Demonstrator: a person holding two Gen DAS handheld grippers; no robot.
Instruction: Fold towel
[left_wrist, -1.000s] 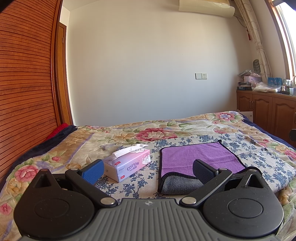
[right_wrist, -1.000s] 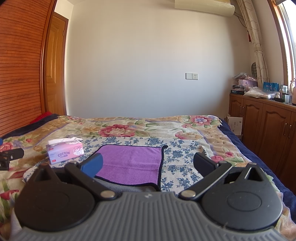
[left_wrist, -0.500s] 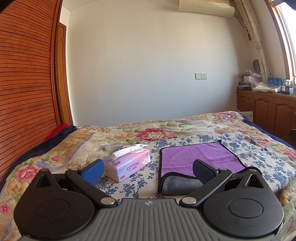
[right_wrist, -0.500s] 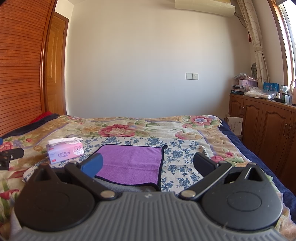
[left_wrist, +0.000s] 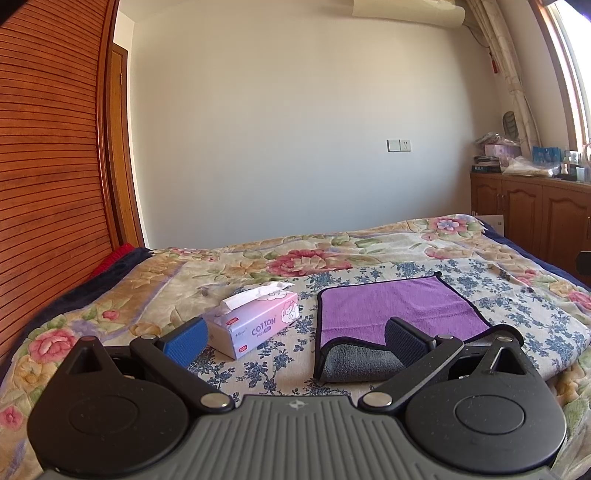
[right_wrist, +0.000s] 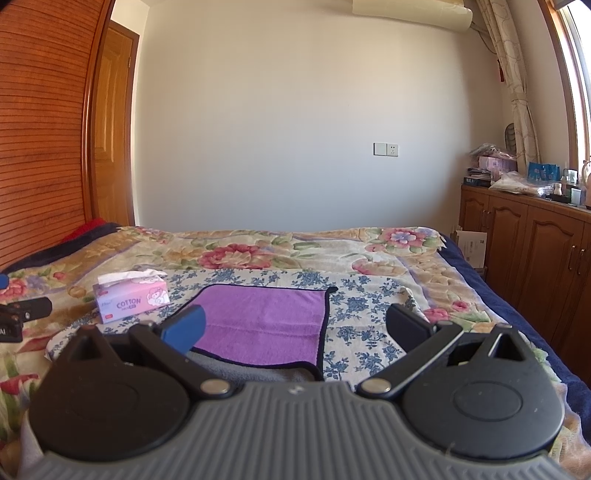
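Observation:
A purple towel (left_wrist: 391, 306) with a black hem and grey underside lies flat on the bed, its near edge turned up to show grey. In the right wrist view the towel (right_wrist: 262, 317) lies ahead and slightly left. My left gripper (left_wrist: 295, 339) is open and empty, held above the bed just short of the towel's near left corner. My right gripper (right_wrist: 295, 328) is open and empty, above the towel's near right edge. The left gripper's tip shows at the left edge of the right wrist view (right_wrist: 26, 310).
A tissue box (left_wrist: 255, 325) marked COTTON stands left of the towel; it also shows in the right wrist view (right_wrist: 131, 301). The floral bedspread (left_wrist: 332, 254) covers the bed. A wooden wardrobe (left_wrist: 48, 184) is left, wooden cabinets (right_wrist: 532, 251) right.

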